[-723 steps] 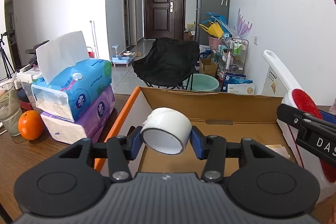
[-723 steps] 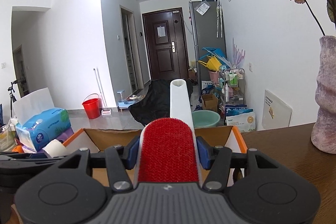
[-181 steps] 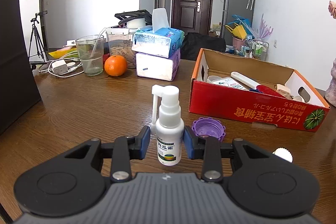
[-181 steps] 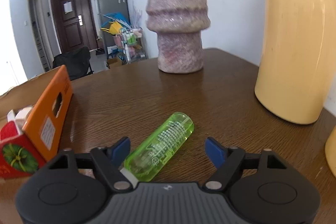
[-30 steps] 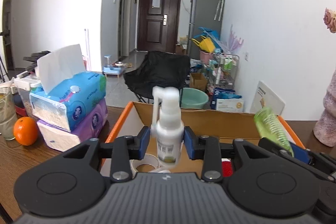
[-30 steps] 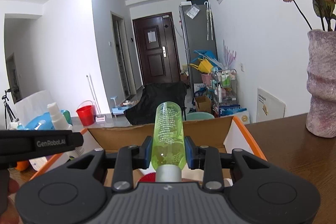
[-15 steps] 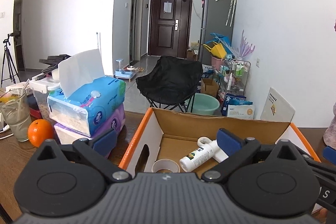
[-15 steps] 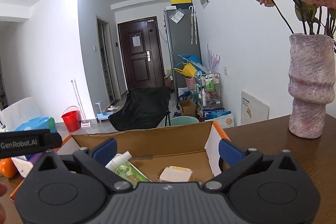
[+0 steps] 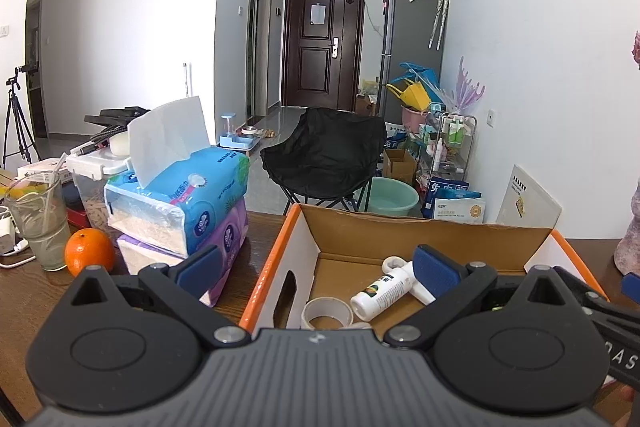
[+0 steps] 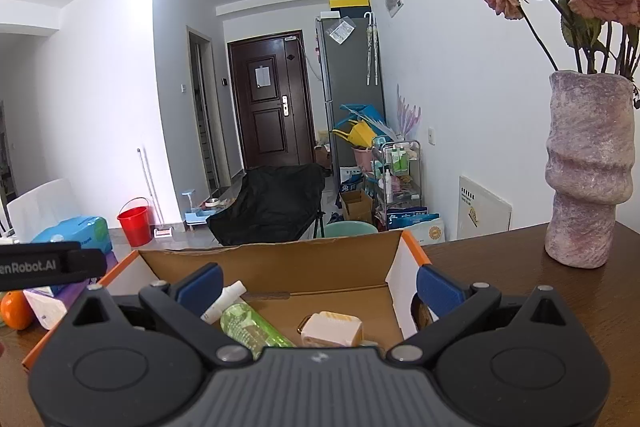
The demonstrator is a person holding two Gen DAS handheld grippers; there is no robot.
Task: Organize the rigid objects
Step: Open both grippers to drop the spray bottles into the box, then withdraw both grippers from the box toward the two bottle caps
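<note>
An open cardboard box (image 9: pixel 420 233) with orange edges stands on the brown table, also in the right wrist view as the box (image 10: pixel 280 257). Inside lie a white spray bottle (image 9: pixel 382 293), a roll of white tape (image 9: pixel 326 313), a green tube (image 10: pixel 250 327) and a small cream block (image 10: pixel 332 329). My left gripper (image 9: pixel 316 267) hangs over the box's near left side, wide open with nothing between its fingers. My right gripper (image 10: pixel 318 285) hovers over the box's near edge, also wide open and holding nothing.
Two stacked tissue packs (image 9: pixel 180 203), an orange (image 9: pixel 89 251) and a glass (image 9: pixel 38 219) sit left of the box. A pink vase (image 10: pixel 588 171) with dried roses stands to its right. Beyond the table are a black chair (image 9: pixel 324 155) and a green basin.
A second ago the left gripper held the white spray bottle and the right held the green tube above the box. Both jaws have opened wide and both items now lie in the box.
</note>
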